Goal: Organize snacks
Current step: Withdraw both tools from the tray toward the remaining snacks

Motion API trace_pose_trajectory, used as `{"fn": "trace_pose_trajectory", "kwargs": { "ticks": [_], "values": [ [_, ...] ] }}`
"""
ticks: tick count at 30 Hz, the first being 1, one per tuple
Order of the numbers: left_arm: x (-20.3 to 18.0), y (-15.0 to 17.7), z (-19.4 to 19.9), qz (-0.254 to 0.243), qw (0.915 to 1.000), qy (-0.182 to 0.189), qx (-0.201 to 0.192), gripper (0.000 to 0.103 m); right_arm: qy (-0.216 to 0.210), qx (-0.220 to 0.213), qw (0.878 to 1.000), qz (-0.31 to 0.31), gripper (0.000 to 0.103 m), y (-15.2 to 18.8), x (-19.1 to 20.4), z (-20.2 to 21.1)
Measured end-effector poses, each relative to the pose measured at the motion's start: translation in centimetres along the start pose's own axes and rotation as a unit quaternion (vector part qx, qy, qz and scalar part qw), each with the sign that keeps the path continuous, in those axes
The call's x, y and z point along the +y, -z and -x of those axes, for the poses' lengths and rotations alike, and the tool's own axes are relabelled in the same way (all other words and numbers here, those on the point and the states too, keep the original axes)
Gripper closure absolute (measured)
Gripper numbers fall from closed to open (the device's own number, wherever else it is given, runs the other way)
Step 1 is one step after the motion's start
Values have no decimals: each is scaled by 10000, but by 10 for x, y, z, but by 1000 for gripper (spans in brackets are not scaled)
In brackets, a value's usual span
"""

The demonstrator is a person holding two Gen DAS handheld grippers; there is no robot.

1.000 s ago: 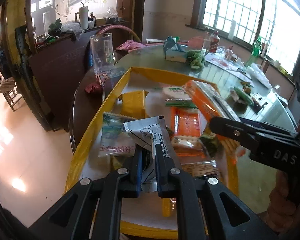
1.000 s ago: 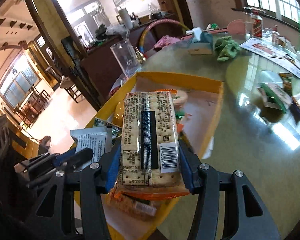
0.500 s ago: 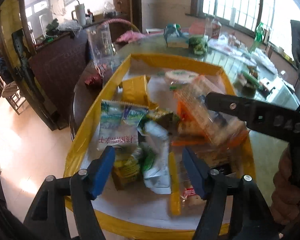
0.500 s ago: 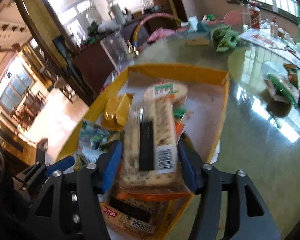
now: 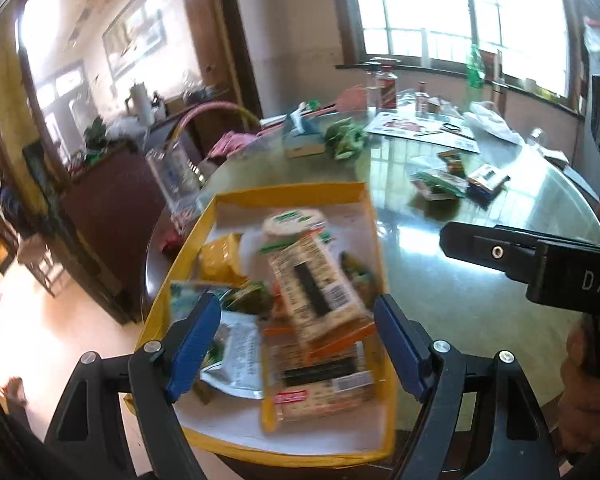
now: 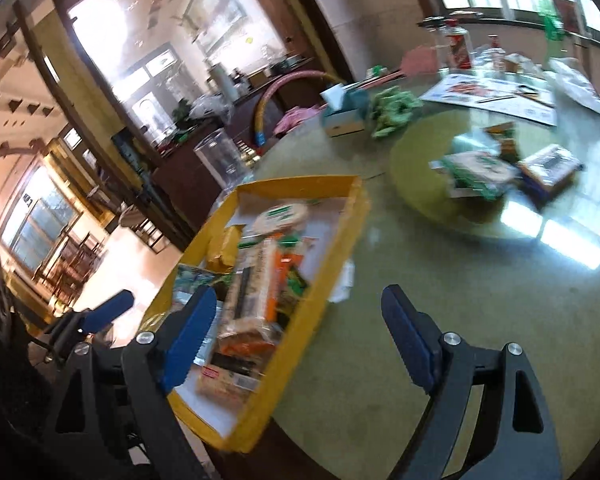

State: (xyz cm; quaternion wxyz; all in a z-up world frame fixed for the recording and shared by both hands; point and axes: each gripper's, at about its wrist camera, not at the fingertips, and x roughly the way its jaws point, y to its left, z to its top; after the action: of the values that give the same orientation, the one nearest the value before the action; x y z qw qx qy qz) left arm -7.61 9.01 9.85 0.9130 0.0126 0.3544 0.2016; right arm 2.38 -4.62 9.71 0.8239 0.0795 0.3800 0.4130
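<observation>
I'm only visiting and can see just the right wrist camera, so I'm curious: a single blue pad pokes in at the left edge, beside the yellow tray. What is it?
Observer: It belongs to the left gripper. Its jaws are opening and grip nothing, above the shallow yellow tray of snacks.
Visitor: What lies beneath it?
Observer: A silver foil packet with printed text lies in the tray, close to that gripper's left finger.
Visitor: And who moves the gripper under my camera?
Observer: A person's hand holds the right gripper, whose jaws are opening too, with nothing held.
</observation>
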Motion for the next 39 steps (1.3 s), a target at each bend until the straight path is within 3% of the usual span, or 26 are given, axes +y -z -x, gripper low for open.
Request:
{"fn": "trace_pose_trajectory", "kwargs": {
  "ticks": [8,19,24,30,39],
  "values": [
    [-43,-10,11,-281,9996,-35,-55,24,172,-326,9987,-362,18,7,-48,52],
    [-89,-22,11,-663,9978,66,-38,24,377,-511,9949,-780,18,9,-97,86],
    [-96,-24,5,-677,9976,98,41,24,425,-508,9941,-861,18,8,-110,88],
    [-88,-24,-13,-406,9967,571,405,24,710,-384,9930,-863,18,2,-122,79],
    [-86,-28,-29,-252,9946,828,570,24,1124,-176,9905,-776,18,-10,-134,60]
  ]
}}
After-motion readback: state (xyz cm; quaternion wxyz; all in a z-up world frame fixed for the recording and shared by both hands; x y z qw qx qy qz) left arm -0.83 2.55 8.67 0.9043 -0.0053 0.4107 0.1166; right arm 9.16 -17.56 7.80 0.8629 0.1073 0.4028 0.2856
